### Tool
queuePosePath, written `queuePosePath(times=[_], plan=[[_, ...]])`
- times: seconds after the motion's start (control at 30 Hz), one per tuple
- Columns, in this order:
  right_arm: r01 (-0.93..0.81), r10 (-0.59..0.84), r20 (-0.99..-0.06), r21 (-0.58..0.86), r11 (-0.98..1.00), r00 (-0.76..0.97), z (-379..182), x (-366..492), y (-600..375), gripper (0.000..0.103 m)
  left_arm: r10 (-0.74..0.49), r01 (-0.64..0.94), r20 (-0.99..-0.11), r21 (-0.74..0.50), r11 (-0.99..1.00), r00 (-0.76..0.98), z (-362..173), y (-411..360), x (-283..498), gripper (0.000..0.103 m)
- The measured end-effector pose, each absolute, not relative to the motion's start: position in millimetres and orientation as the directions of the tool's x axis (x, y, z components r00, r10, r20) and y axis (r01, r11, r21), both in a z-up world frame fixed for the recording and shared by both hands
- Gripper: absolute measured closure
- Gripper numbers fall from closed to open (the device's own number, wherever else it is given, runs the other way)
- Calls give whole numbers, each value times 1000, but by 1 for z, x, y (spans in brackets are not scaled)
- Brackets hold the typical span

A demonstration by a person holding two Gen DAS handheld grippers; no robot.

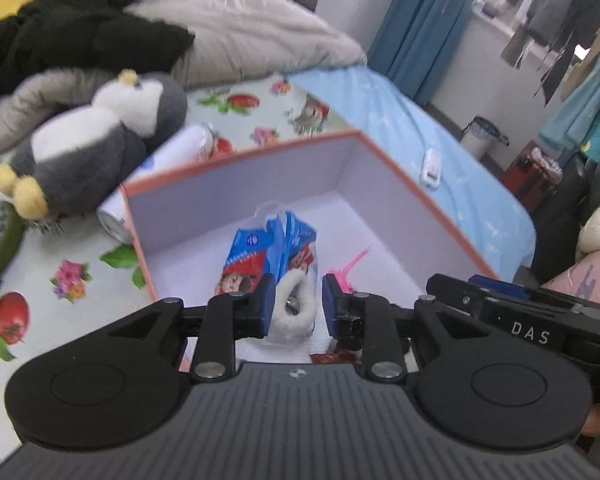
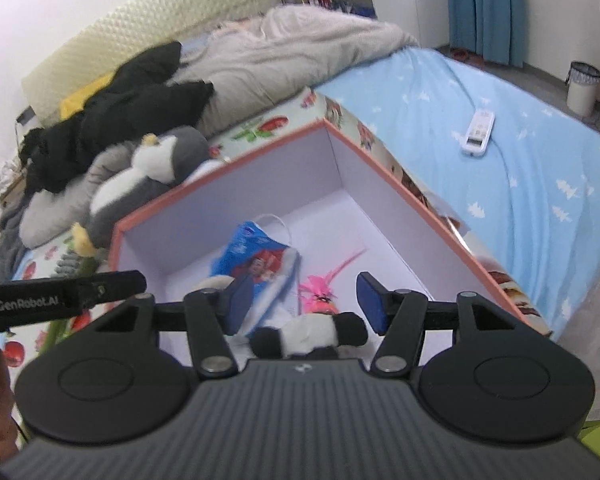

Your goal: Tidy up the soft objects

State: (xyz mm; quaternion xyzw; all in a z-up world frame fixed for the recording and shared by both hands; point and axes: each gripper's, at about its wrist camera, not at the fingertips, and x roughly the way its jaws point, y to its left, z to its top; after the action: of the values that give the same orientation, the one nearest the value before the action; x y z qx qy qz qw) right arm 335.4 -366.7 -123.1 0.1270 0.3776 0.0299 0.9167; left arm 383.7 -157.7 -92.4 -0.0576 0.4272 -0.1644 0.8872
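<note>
the orange-rimmed box [image 1: 384,168] is sitting open on the bed, white inside. both grippers are hovering over its near edge. the left gripper [image 1: 296,304] is hanging with its blue pads [image 1: 267,300] parted; the white fluffy item [image 1: 294,308] is lying in the gap between them at the near side of the box floor, and it is hard to tell whether the left pad is brushing it or clear of it, the right pad is standing clear. the right gripper [image 2: 304,304] is holding its fingers spread wide, nothing pinched; the black-and-white plush [image 2: 312,334] is lying below the gap, inside the box near its front wall. also in the box: the blue cartoon-print pack [image 1: 260,252] toward the middle, the pink feathery thing [image 2: 320,292] just right of the pack. outside the box, just left of it, the grey-and-white penguin plush [image 1: 100,136] is lying on the fruit-print sheet [image 1: 40,276], and a white can [image 1: 116,216] is lying touching the box's left wall. behind the box, black clothing [image 2: 120,120] and a pale blanket [image 2: 292,44] are piled up. right of the box, well apart, a white remote [image 2: 478,132] is lying on the light blue cover [image 2: 540,184].
</note>
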Motion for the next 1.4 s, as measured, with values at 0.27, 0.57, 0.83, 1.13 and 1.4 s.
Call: queuePosePath(times=[0.27,0.57,0.83,1.13,1.4], plan=[[7,145,-605,242,970,783,-66,282,-354,43,-363,284,-661,-229,931,657,-27,-140,321,73],[-26,152,-533,238,971,832,-25,208,-339,43,-405,328,-587,-240,914,701,18,-122,237,73],[-26,146,-506,237,971,850,-14,161,-328,43,-418,346,-554,-236,908,720,32,-111,178,73],[-33,132,-509,200,979,851,-21,129,-318,43,-406,339,-545,-225,914,733,25,-107,144,73],[-13,120,-520,204,979,846,-30,109,-313,43,-389,320,-555,-222,921,735,13,-103,125,69]])
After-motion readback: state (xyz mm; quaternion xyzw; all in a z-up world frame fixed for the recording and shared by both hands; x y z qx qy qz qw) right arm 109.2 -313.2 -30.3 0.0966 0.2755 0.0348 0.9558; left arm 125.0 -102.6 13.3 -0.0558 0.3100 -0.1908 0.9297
